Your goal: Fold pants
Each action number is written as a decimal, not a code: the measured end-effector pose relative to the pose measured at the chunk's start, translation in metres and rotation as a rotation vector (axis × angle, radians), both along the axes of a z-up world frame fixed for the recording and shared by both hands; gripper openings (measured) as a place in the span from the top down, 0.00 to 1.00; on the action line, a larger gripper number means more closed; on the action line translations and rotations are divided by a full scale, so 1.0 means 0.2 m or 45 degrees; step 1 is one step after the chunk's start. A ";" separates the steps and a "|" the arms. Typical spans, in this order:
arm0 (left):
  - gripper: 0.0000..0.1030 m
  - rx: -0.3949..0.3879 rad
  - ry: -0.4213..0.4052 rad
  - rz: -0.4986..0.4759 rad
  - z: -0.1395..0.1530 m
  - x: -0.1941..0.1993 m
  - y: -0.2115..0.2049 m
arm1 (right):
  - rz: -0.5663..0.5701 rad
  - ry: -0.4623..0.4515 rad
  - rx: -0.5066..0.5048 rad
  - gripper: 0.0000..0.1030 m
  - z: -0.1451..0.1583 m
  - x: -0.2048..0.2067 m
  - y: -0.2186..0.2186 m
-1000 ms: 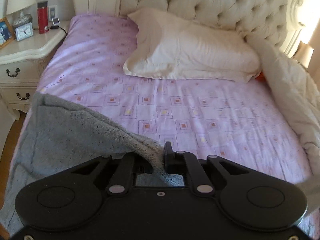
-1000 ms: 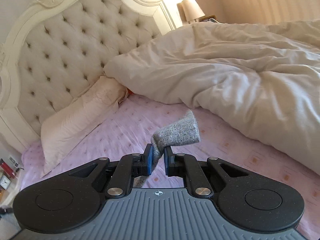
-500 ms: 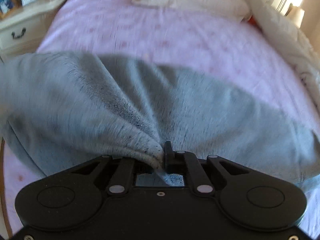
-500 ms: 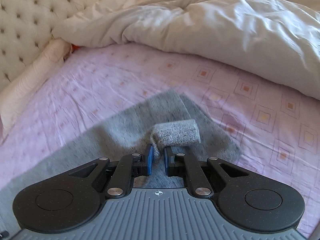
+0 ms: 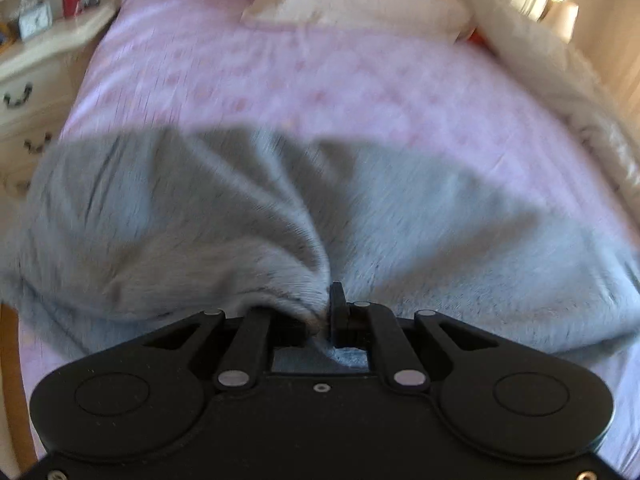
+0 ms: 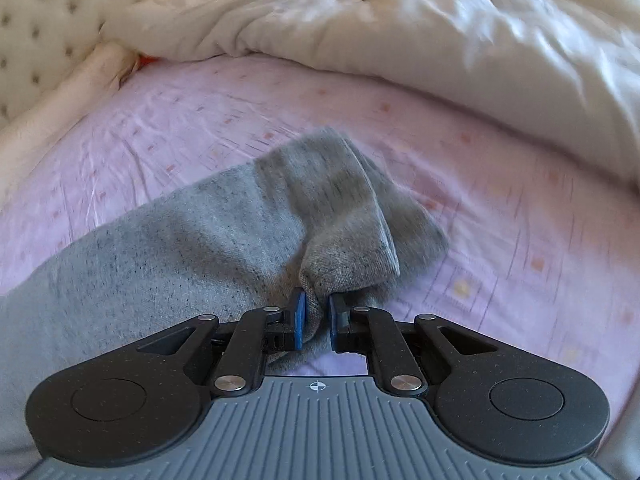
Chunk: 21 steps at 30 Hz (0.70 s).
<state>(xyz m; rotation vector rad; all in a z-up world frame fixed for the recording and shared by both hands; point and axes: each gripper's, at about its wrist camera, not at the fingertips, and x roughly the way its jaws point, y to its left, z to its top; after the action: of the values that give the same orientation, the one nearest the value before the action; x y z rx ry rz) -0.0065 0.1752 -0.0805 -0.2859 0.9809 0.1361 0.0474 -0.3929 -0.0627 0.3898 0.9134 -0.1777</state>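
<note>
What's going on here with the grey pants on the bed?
A person is folding grey pants on a bed with a pink sheet, using a gripper in each hand. The left gripper is shut on a bunched fold of the fabric. The right gripper holds a cuff end, and its jaws have just been opening slightly with cloth between them. Most of the pants lie on the sheet.

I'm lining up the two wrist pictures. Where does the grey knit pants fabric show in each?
Left wrist: grey knit pants fill the middle band, bunched into the left gripper.
Right wrist: the pants run from lower left to centre, cuff in the right gripper.
Shared landmark: the pink patterned bedsheet.
</note>
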 end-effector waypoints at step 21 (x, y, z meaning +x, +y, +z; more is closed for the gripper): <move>0.92 -0.006 -0.057 0.024 0.02 0.00 0.02 | -0.081 -0.306 -0.107 0.95 0.28 0.04 -0.11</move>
<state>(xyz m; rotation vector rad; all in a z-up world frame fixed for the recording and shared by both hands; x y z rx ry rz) -0.0073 0.1785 -0.0775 -0.3019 0.9341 0.1442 0.0560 -0.4139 -0.0058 0.3544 0.6552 -0.2219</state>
